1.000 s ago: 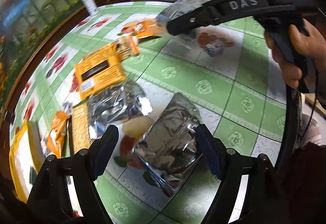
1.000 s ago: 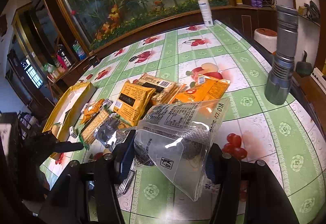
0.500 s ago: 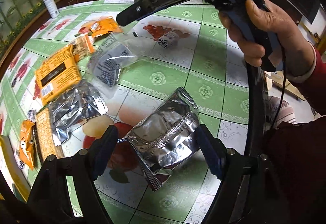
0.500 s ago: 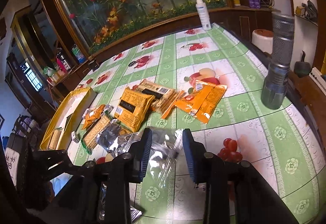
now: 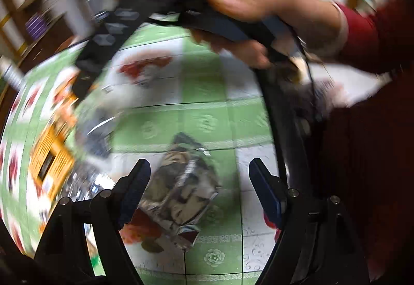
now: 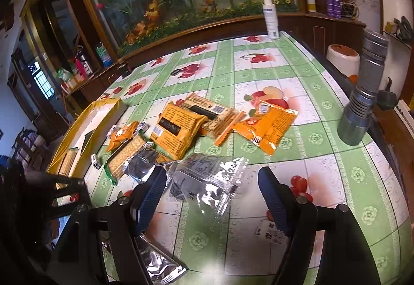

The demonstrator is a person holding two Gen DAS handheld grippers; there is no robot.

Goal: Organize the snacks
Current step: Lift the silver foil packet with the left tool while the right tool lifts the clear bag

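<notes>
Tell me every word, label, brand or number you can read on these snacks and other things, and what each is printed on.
None can be read for certain.
Clear packet: black print, too small.
Yellow packets: dark label, barcode, too small.
Orange packet: small label, print unreadable.
White spray bottle: blue label, too blurred.
Silver packet: no print shows; the left view is blurred.

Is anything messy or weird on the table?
Yes. The snacks lie in a jumbled, overlapping heap beside the yellow box, not sorted. A silver packet hangs over the table's near edge.
</notes>
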